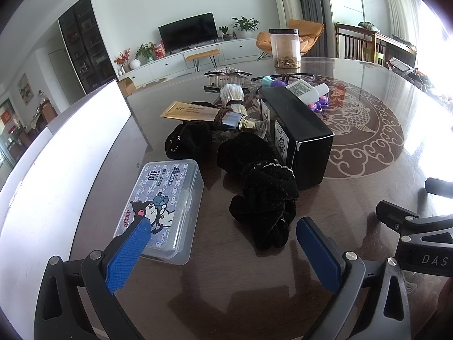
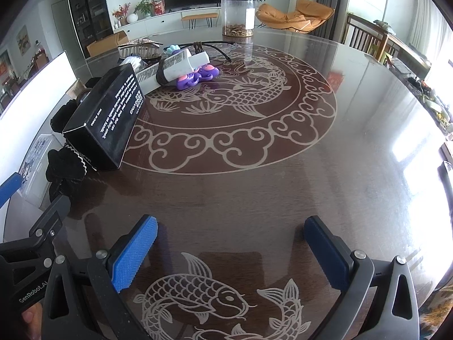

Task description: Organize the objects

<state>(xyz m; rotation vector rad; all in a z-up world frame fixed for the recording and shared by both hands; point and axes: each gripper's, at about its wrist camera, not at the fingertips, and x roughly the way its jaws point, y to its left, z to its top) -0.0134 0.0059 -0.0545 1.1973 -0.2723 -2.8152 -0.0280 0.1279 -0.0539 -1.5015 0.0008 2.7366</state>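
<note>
1. My left gripper is spread wide and carries nothing; it hangs low over the dark glossy wooden tabletop at the bottom of the left view.
2. My right gripper is also wide apart with nothing between the pads, over bare tabletop with the fish inlay, lower centre of the right view.
3. Clutter sits mid-frame in the left view: clear plastic box with a cartoon-print lid at lower left, its corner behind my left blue pad, contact unclear.
4. Black velvet scrunchie just right of that box, touching the black rectangular carton with white print.
5. Behind: gold flat tube, small dark glass bottle with gold collar, white squeeze bottle with label resting on the carton, purple plastic toy, toothed hair clip.
6. Clear round jar with black lid stands apart, upper centre.
7. Progress, my read: barely started. Everything is in one loose heap, nothing is sorted, and I see no destination container I can name.
</note>
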